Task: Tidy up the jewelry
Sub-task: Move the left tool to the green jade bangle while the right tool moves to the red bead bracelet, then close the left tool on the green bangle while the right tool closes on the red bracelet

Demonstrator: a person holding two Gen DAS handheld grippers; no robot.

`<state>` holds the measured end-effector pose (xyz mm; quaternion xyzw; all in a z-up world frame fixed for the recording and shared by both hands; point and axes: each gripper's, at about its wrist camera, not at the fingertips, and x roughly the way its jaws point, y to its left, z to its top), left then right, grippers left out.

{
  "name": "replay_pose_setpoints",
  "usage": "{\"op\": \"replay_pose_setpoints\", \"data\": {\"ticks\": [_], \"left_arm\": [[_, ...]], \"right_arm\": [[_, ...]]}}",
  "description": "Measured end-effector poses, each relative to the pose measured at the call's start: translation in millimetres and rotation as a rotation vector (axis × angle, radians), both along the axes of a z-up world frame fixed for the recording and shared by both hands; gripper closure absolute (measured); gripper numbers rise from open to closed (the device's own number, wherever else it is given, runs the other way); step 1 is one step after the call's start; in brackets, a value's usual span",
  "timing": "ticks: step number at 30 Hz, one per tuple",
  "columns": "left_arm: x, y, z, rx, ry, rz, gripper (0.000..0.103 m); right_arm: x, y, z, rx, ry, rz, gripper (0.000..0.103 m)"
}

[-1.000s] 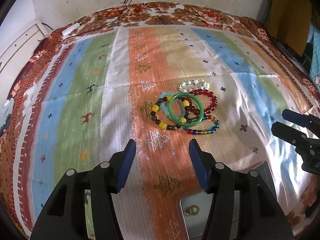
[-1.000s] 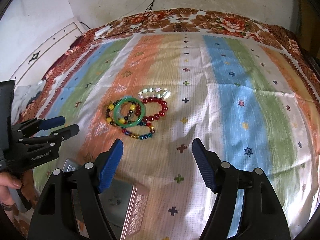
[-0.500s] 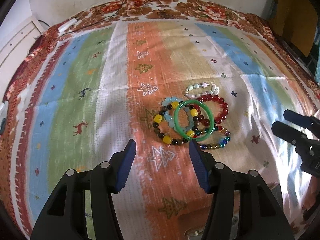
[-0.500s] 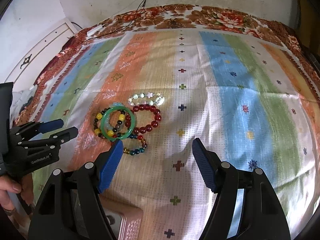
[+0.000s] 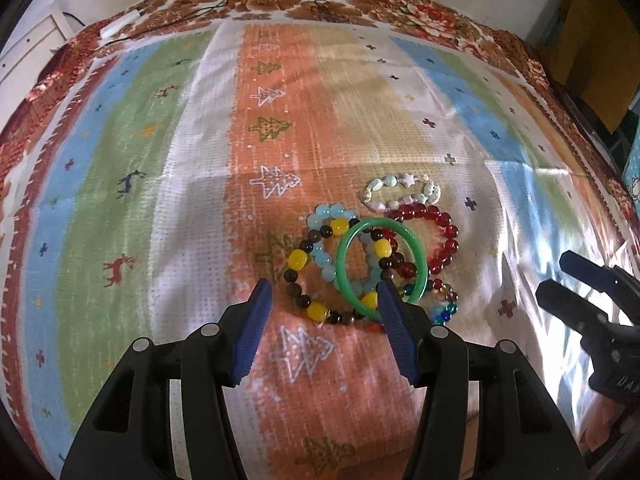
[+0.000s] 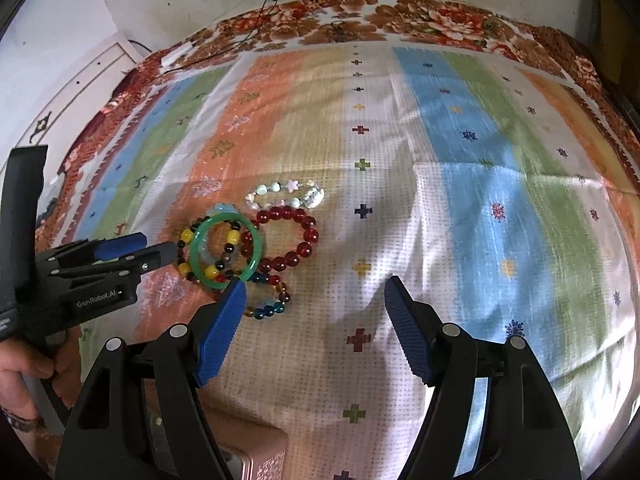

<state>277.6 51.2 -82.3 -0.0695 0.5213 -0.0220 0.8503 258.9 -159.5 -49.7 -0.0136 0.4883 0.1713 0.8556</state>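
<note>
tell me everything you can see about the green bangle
The green bangle is a plain, smooth, closed ring, glossy and translucent like jade or glass. It lies nearly flat on top of the pile of bracelets on the striped cloth, overlapping the black and yellow bead bracelet, the pale blue one and the dark red one. The open left gripper is close in front of it; contact is unclear.

Count of items on the striped cloth (image 5: pixel 168 200):
- Green bangle (image 5: pixel 416 252): one, solid ring.
- Beaded bracelets: five.
  - one red bead bracelet (image 5: pixel 444 236)
  - one black-and-yellow bracelet (image 5: pixel 298 260)
  - one pale blue bracelet (image 5: pixel 324 216)
  - one pastel charm bracelet (image 5: pixel 400 190)
  - one multicolour bracelet (image 6: pixel 272 308), partly hidden.
- Pink metal box (image 6: pixel 260 460): one, only a corner visible.
- Grippers: two.
</note>
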Motion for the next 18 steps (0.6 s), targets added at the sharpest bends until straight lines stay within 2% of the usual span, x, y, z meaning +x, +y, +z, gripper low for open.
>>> {"op": "replay_pose_setpoints", "data": {"ticks": [6, 8, 13, 15, 18], "left_arm": [[13.1, -2.6, -8.9, -0.008, 0.025, -0.010, 0.048], [16.3, -2.5, -12.3, -0.021, 0.038, -0.019, 0.053], [23.9, -2.5, -18.3, -0.013, 0.049, -0.026, 0.056], [26.4, -1.8, -21.0, -0.022, 0.053, -0.028, 0.062], [28.9, -1.8, -25.0, -0.022, 0.057, -0.035, 0.063]], "right_arm": [[19.1, 6.9, -14.6, 0.001, 0.018, -0.017, 0.032], [22.8, 7.6, -17.9, 0.011, 0.031, -0.021, 0.032], [35.1, 11.0, -24.3, 0.019, 0.047, -0.037, 0.032], [39.2, 13.4, -26.4, 0.023, 0.050, -0.037, 0.032], [44.2, 17.6, -29.9, 0.007, 0.048, -0.034, 0.032]]}}
